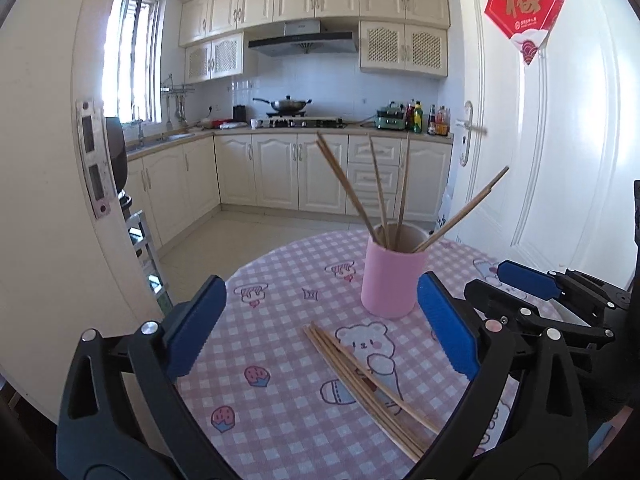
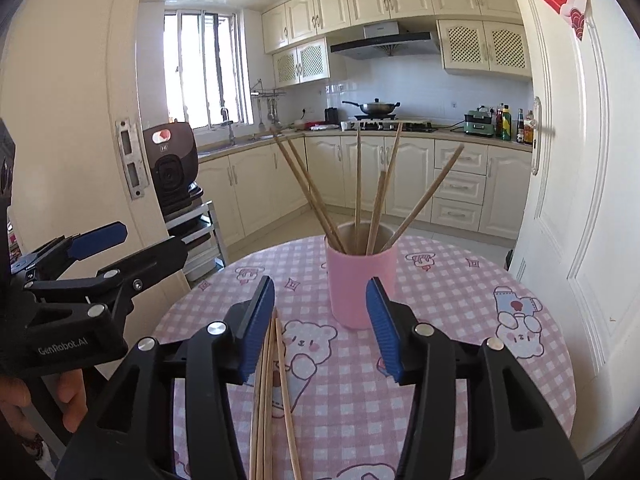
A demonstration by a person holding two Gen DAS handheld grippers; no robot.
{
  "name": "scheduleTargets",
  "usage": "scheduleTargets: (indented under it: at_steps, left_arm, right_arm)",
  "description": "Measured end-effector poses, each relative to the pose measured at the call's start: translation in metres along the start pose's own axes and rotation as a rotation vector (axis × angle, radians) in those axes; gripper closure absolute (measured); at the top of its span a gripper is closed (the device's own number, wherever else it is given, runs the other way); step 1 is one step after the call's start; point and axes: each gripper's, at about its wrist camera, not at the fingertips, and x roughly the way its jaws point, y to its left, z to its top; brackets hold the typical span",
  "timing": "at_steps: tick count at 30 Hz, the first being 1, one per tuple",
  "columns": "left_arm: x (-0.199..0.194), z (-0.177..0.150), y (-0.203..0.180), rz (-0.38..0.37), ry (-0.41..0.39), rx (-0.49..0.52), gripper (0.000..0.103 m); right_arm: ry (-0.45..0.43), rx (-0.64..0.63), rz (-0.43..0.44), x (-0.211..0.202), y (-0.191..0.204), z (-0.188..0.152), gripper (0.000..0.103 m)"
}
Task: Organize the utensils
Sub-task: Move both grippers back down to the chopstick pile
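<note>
Left gripper (image 1: 320, 320), right gripper (image 2: 322, 330) agape

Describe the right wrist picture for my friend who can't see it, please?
A pink cup holding upright chopsticks stands on a round pink checked table. Loose chopsticks lie in front, beside the open right gripper; the left gripper shows at left.

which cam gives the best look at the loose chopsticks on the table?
Left wrist. The loose chopsticks lie fanned out on the checked cloth between the open left gripper fingers, only their near ends hidden. In the right wrist view the loose chopsticks are foreshortened and bunched, partly behind the right gripper's finger.
</note>
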Motion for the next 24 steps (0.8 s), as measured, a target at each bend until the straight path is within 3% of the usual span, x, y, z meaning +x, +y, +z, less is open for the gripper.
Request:
scheduleTargets:
  at_steps: [6,11,17,24]
  left_arm:
    - [0.035,-0.023,0.021,0.02,0.21,-0.073,0.009]
    - [0.055,-0.044,0.041,0.044,0.318,-0.123,0.009]
    - [0.064,-0.059,0.06,0.056,0.369,-0.205,0.009]
    - [0.068,-0.063,0.061,0.079,0.379,-0.188,0.009]
  right_arm:
    - [0.21,-0.032,0.015,0.045,0.007,-0.028,0.051]
    - [0.333,-0.081,0.038,0.071,0.018,-0.051,0.051]
    - [0.385,-0.117,0.072,0.084,0.029,-0.062,0.051]
    - [0.396,-0.185,0.033,0.093,0.039,-0.066,0.05]
